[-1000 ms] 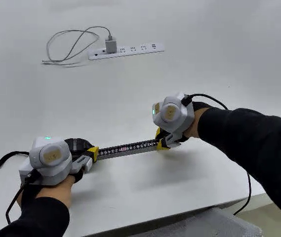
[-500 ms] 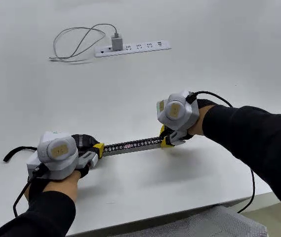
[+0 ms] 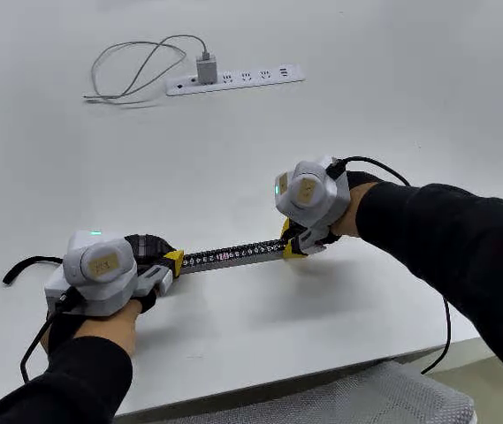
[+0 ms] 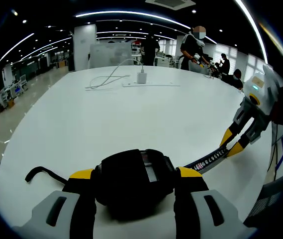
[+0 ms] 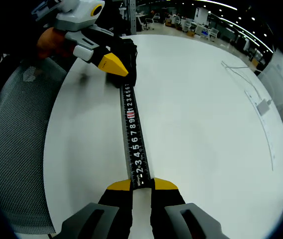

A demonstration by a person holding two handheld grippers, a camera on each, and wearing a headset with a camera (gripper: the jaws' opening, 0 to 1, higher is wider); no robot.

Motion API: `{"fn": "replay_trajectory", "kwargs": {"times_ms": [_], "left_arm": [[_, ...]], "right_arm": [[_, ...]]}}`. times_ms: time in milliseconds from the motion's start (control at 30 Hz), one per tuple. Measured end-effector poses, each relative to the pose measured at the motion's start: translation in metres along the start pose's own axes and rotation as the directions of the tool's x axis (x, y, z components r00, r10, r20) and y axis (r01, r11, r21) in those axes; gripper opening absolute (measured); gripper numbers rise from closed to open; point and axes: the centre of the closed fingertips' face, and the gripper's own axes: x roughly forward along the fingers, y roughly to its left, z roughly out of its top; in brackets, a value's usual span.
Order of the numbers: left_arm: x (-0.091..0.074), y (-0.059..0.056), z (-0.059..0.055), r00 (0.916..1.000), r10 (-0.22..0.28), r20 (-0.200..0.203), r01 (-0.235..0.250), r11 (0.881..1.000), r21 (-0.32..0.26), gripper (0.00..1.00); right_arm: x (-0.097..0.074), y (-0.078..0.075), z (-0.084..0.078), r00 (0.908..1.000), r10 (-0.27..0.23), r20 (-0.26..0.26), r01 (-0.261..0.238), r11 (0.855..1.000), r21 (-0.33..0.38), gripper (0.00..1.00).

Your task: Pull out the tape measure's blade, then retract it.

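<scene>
- The left tool [image 4: 135, 173] clamps the black tape measure case [image 4: 131, 191], whose sides are covered.
- The right tool [image 5: 135, 185] pinches the blade [image 5: 133, 134]; the blade's tip is hidden between the jaws.

A big open-plan lab hall: ceiling light strips [image 4: 131, 13], rows of distant workstations [image 5: 201, 27], people [image 4: 191, 50] standing beyond the white table [image 4: 131, 114].

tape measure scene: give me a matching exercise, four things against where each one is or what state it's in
1 tape measure case
2 blade
3 power strip
4 right gripper

a shut on the blade's tip
b far side of the table
c clamped in the left gripper
d pulled out, numbers facing up

Pairs: 1-c, 2-d, 3-b, 4-a
</scene>
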Motion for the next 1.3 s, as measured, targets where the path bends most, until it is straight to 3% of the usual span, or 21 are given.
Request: {"fn": "replay_trajectory", "kwargs": {"times_ms": [633, 1300], "left_arm": [[0.0008, 0.0006, -0.0001, 1.0, -0.001, -0.006, 0.001, 1.0, 0.0, 0.59], [-0.0009, -0.0002, 0.0, 1.0, -0.002, -0.007, 0.002, 1.0, -0.001, 0.59]], "right_arm": [[0.0013, -0.0003, 0.0027, 0.9996, -0.021, 0.018, 0.021, 1.0, 0.018, 0.09], [0.0043, 0.0015, 0.0093, 0.9994, -0.001, 0.033, 0.001, 1.0, 0.007, 0.09]]}}
